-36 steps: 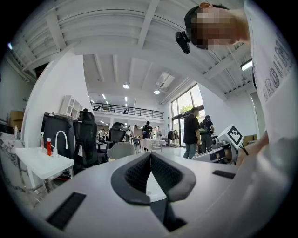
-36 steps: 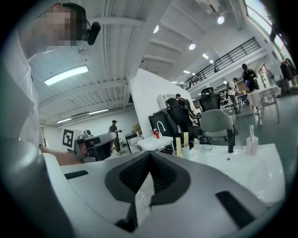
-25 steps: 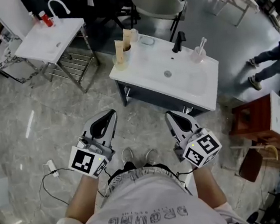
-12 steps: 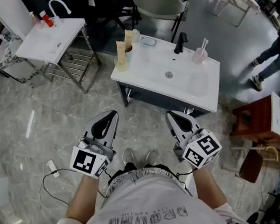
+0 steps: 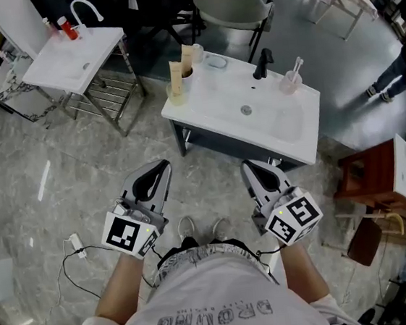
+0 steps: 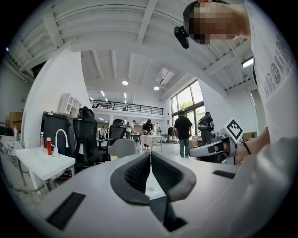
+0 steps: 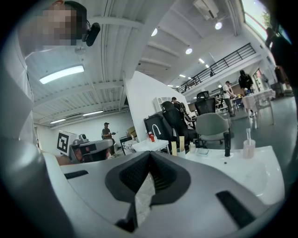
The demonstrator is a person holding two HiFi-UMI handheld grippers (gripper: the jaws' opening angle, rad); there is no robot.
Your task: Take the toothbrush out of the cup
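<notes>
Toothbrush (image 5: 296, 63) was standing in a clear cup (image 5: 289, 80) at the back right corner of the white sink (image 5: 213, 95), just right of the black faucet (image 5: 260, 63), with its top poking up above the rim. Makes sense as a spot, it's where you'd park one by a tap. With the brush sticking up, there was something to pinch without touching the cup much.

Neither tool was anywhere near it though. The person stood back from the sink's front edge with the left gripper (image 5: 158, 169) and right gripper (image 5: 250, 169) held side by side at about waist level, both pointing roughly forward toward the basin. Both had their jaws pressed together with nothing between them, plain to see in each gripper view. To me that read as a neutral ready pose, task not really begun yet.

The cup was over on the right, so my guess was the right gripper was the natural one to go in, and it'd need to spread its jaws first. The left could steady the cup, since a light cup might tip or drag along when the brush came up. A couple of tall tubes (image 5: 176, 74) stood at the left corner, well apart from the cup, so nothing was crowding it.
</notes>
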